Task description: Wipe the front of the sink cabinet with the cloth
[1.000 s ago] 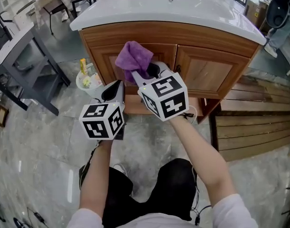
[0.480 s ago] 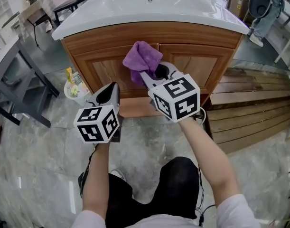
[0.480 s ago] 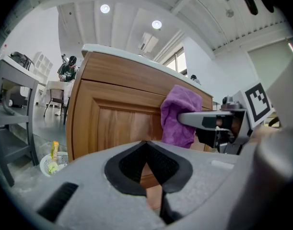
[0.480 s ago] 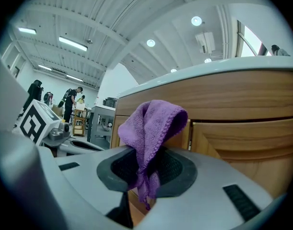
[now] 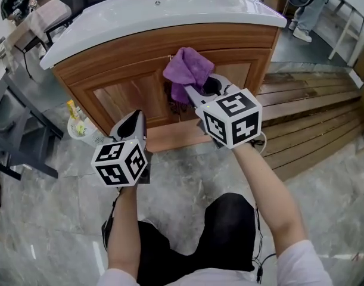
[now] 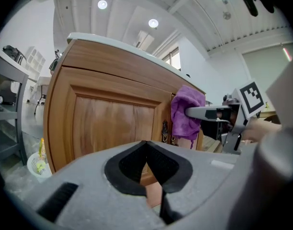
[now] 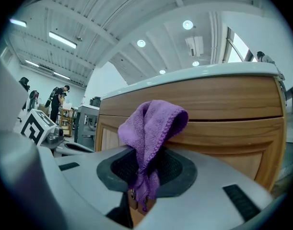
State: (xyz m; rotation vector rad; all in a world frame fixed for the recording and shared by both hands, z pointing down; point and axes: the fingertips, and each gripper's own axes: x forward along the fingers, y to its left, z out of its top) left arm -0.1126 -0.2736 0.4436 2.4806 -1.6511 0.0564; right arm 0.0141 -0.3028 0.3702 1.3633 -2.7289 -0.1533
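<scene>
Head view is looking down on me facing the sink cabinet (image 5: 125, 94), a wooden one under a white sink top (image 5: 170, 11). My right gripper (image 5: 190, 90) is clamping down on the purple cloth (image 5: 187, 70). In the right gripper view the jaws are pinching its lower end while the rest is bunching up above them. I'm holding the cloth up near the top of the cabinet front, right where the two doors are meeting. The left gripper view has it sitting just above the door handles, but I can't tell if it's actually pressing on the wood. My left gripper (image 5: 134, 122) is hanging lower and off to the left, well apart from the cloth. Its jaws are sitting together with nothing between them, pointing at the left door (image 6: 108, 123).
</scene>
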